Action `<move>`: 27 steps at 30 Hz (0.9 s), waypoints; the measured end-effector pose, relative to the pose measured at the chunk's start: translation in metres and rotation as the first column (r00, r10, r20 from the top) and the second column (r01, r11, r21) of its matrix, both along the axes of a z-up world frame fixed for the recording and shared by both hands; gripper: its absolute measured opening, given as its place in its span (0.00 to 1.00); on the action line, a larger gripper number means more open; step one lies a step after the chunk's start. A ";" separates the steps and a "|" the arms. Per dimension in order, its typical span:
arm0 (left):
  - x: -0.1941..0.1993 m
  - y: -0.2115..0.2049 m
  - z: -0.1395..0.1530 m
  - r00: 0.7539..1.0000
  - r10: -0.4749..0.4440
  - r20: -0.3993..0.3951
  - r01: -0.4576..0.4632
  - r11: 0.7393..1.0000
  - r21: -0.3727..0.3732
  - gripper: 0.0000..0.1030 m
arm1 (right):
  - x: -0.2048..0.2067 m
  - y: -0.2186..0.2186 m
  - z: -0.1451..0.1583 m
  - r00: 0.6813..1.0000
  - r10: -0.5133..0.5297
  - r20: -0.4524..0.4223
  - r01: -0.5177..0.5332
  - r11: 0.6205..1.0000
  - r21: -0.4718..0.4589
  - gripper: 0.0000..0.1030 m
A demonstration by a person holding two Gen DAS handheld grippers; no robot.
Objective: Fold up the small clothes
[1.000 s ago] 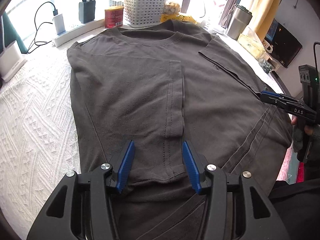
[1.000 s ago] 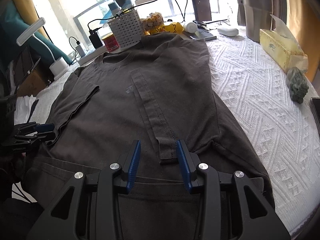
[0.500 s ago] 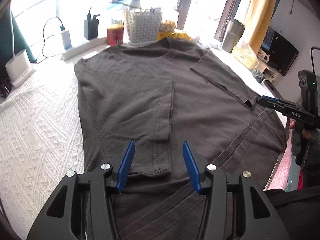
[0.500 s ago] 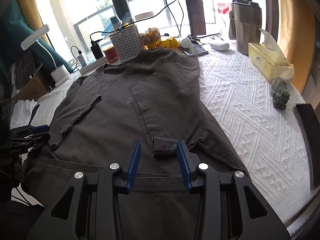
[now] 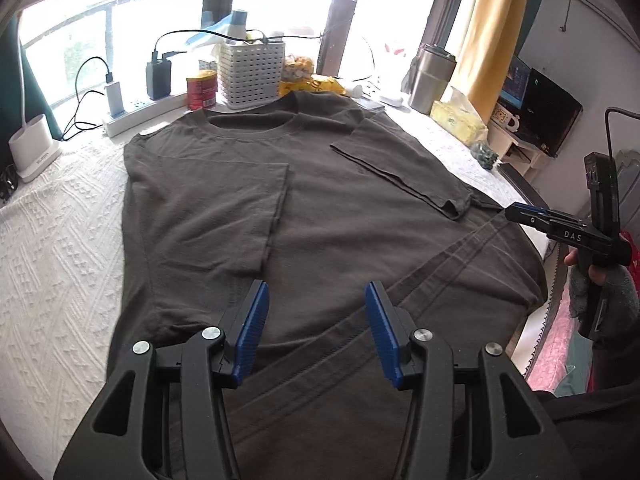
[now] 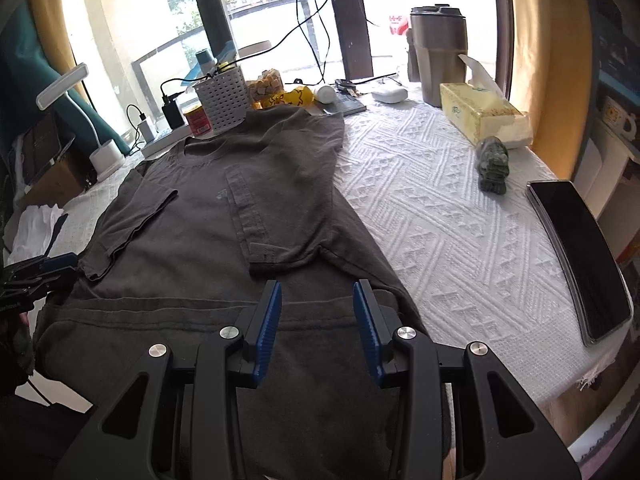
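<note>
One dark T-shirt [image 5: 328, 216] lies flat on the white tablecloth [image 6: 440, 216], both sleeves folded inward. Two grippers, left gripper [image 5: 316, 320] and right gripper [image 6: 317, 312], hover spread, empty, above its near hem.

Home room, curtained window [image 5: 480, 40], tissue box [image 6: 484, 114], desk lamp [image 6: 60, 88]

Daylight from the blown-out window [image 5: 280, 4] backlights both fisheye views, leaving the dark T-shirt [image 5: 340, 216] evenly lit and sharp, with curved, vignetted edges.
</note>
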State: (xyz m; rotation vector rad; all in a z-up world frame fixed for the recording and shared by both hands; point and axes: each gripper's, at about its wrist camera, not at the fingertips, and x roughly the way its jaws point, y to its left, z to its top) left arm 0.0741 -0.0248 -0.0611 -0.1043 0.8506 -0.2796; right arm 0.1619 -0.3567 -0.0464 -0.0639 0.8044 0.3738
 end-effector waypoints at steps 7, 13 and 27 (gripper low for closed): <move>-0.005 -0.027 -0.002 0.999 -0.035 -0.006 0.035 0.999 0.013 0.48 | -0.007 -0.030 -0.007 0.999 -0.046 -0.003 0.046 0.999 0.011 0.39; -0.009 -0.041 -0.007 0.999 -0.038 -0.018 0.039 0.999 0.013 0.48 | -0.008 -0.033 -0.015 1.000 -0.013 -0.011 0.013 1.000 0.021 0.39; -0.063 0.007 -0.005 0.987 0.158 0.016 -0.159 0.985 0.067 0.48 | -0.008 -0.005 -0.029 0.999 0.047 0.017 -0.046 0.997 -0.064 0.09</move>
